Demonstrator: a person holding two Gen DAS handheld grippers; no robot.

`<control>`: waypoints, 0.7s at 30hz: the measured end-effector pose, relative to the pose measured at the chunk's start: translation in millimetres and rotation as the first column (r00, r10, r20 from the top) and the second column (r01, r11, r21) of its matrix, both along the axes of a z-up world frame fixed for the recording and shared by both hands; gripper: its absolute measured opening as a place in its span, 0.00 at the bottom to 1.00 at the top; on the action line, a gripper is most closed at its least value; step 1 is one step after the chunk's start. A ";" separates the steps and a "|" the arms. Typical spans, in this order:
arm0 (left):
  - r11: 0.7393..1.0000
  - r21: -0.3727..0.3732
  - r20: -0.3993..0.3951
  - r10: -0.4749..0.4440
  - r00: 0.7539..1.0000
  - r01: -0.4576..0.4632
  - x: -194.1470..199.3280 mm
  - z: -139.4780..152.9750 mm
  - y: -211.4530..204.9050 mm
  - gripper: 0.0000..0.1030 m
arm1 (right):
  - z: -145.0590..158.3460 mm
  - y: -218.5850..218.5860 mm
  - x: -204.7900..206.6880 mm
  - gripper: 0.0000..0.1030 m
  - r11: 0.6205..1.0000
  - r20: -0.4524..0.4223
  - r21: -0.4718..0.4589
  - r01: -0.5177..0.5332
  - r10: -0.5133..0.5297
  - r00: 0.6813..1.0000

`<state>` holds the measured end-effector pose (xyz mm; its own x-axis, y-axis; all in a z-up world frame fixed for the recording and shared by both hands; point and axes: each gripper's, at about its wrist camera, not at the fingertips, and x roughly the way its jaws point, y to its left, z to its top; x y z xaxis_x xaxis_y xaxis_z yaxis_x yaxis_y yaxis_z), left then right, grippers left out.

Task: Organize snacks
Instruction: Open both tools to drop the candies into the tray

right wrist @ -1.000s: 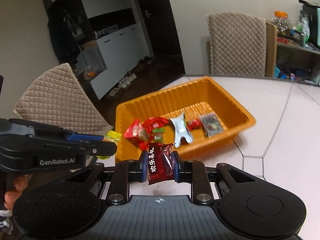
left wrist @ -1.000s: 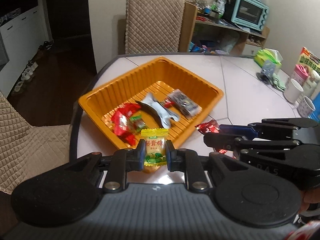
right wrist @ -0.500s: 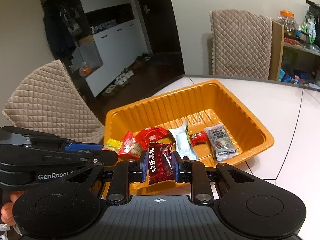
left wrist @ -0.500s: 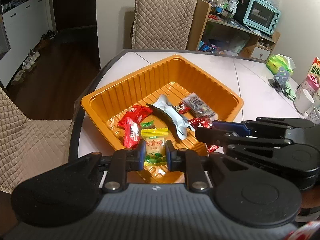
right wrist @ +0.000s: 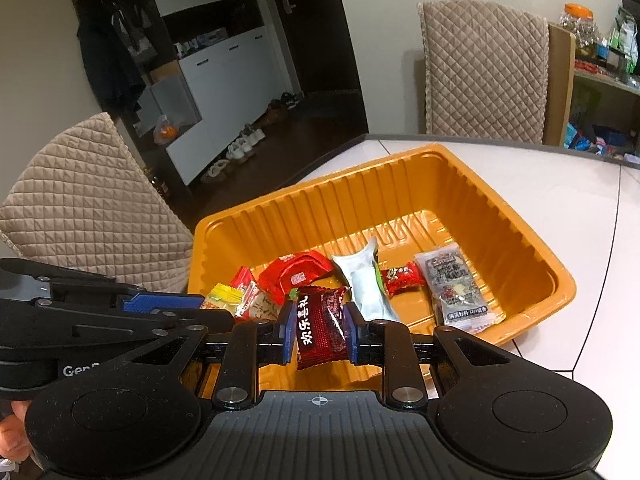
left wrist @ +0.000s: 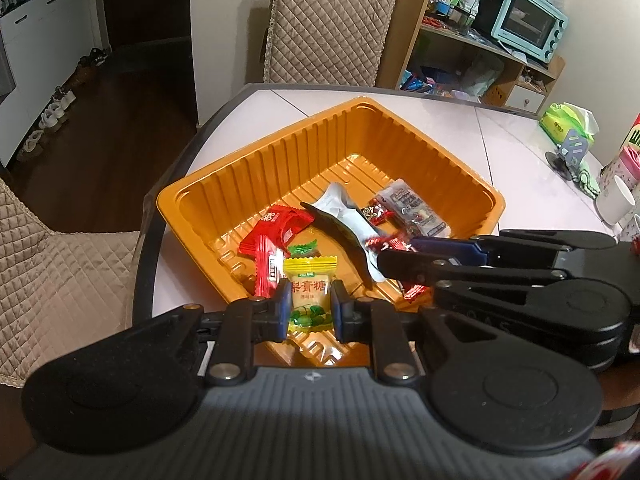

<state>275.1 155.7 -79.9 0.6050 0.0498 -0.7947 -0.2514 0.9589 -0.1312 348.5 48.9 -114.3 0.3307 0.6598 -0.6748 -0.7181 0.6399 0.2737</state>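
Note:
An orange tray (left wrist: 280, 152) (right wrist: 500, 216) sits on the white table and holds several snack packets. My left gripper (left wrist: 308, 306) is shut on a yellow candy packet (left wrist: 310, 296) and holds it over the tray's near edge. My right gripper (right wrist: 318, 326) is shut on a dark red candy packet (right wrist: 320, 328), also over the tray's near part. In the left wrist view the right gripper (left wrist: 384, 260) reaches in from the right. In the right wrist view the left gripper (right wrist: 200, 312) comes in from the left with the yellow packet (right wrist: 220, 298).
Inside the tray lie red packets (left wrist: 276, 232), a white pouch (left wrist: 344, 220) and a grey packet (right wrist: 456, 288). Quilted chairs (left wrist: 332, 24) (right wrist: 88, 212) stand around the table. Cups (left wrist: 614, 200) and a tissue pack (left wrist: 568, 120) sit at the table's right side.
Both grippers have moved forward with their packets, from short of the tray's near edge to over its inside. Both stay shut.

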 end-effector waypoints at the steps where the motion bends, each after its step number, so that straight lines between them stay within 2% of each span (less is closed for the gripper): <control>1: 1.000 -0.001 -0.001 -0.001 1.000 0.001 0.0 -0.4 -0.1 0.18 | -0.9 0.1 0.7 0.24 1.000 -0.005 0.002 -0.003 0.003 1.000; 7: 1.000 -0.002 -0.011 -0.003 1.000 0.003 1.0 -2.7 2.7 0.18 | -4.5 3.5 5.1 0.25 1.000 -0.026 0.000 0.003 -0.003 1.000; 21: 1.000 0.000 -0.017 -0.021 1.000 0.021 3.7 -4.2 -1.0 0.18 | -0.5 -4.2 10.4 0.35 0.999 -0.014 -0.017 0.043 -0.043 0.999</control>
<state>278.8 154.7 -84.1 0.5924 0.0376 -0.8048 -0.2335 0.9640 -0.1268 358.9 44.7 -114.9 0.3487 0.6337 -0.6905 -0.6856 0.6748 0.2731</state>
